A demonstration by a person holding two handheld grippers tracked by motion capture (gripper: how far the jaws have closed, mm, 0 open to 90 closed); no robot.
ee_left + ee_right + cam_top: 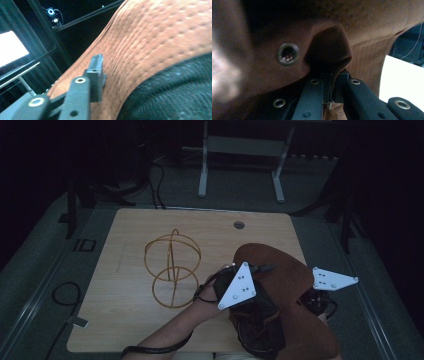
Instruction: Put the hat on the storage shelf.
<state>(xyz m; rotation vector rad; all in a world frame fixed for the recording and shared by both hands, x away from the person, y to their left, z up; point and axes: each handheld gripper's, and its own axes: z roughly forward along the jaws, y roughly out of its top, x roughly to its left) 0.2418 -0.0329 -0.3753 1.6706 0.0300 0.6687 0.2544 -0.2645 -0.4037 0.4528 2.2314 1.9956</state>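
- Right gripper (pixel 333 75) was clamped tight on a fold of the brown hat (pixel 280 270). In the right gripper view its jaws met on the fabric just beside a metal eyelet (pixel 287 53).
- Left gripper (pixel 97 72) lay against the hat's stitched brown surface, next to the hat's black part (pixel 175 95). One jaw showed there and the other was hidden, so I could not tell whether it gripped the hat or merely rested on it.
- The hat was held up between the two grippers over the table's (pixel 125 320) front right corner. It spread past the front edge towards the person.
- A gold wire stand (pixel 172 267) of crossed hoops stood upright near the middle of the table. It was to the left of the hat and apart from it, with nothing resting on it.
- The step in hand looked like getting a firm two-sided hold on the hat before carrying it. The stand seemed the likely place for it.
- The next move would call for a sure grip on the left side. The hat would then need lifting clear and travelling level towards the middle of the table. Its hollow should face down and sit centred over the top hoops, since a knock could tip the light wire stand.
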